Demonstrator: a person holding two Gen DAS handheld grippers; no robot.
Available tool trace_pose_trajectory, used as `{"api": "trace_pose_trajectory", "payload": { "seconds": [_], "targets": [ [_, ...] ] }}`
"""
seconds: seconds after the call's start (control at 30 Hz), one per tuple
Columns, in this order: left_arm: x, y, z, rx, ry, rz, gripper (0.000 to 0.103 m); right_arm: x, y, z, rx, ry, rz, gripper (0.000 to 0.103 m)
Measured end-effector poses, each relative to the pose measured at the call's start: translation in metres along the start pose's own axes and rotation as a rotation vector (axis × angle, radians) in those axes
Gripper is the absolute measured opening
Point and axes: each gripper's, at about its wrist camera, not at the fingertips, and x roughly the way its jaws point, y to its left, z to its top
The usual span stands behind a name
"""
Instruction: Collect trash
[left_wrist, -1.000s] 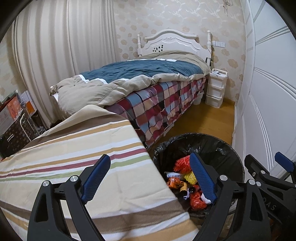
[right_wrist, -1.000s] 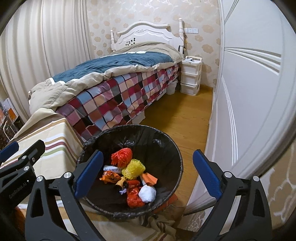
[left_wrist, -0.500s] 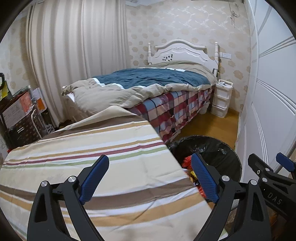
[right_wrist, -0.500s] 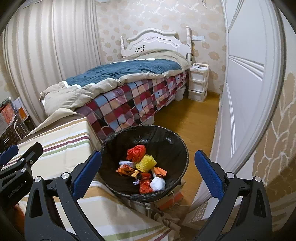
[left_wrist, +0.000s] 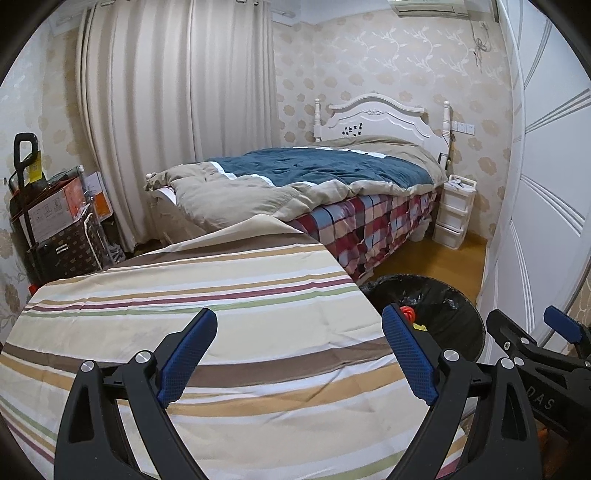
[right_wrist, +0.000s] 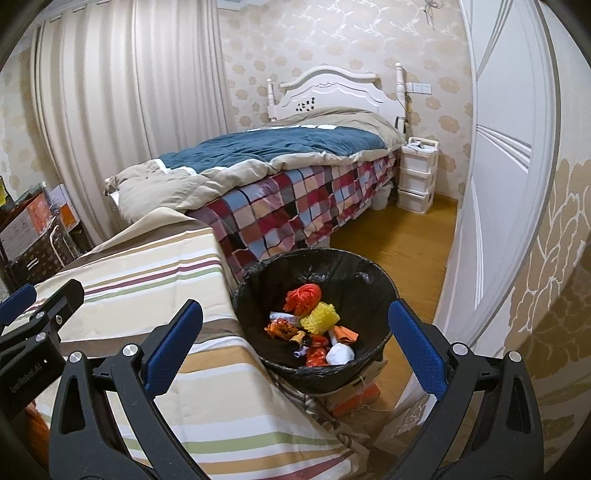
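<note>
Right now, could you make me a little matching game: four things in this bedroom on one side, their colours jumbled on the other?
Things:
1. bin liner
2. headboard
3. netted ball
4. gripper pads

Colours:
a. yellow
b. blue
c. black
d. white

Pairs: 1-c, 2-d, 3-a, 4-b.
</note>
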Motion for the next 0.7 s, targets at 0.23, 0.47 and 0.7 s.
{"api": "trace_pose_trajectory", "payload": {
  "seconds": [0.23,0.47,0.7],
  "targets": [
    [-0.005,0.007,-0.004,-0.017,-0.002,0.010,0.090,-0.005,0.008,0.001,-0.013,-0.015,0.012,0.098],
    [-0.007,0.010,-0.004,-0.023,-0.006,0.013,0.090,-0.006,0.011,0.001,-0.017,-0.013,0.014,0.098],
    [-0.008,0.011,-0.004,-0.024,-0.006,0.014,0.090,-0.006,0.013,0.002,-0.017,-0.012,0.016,0.098]
  ]
}}
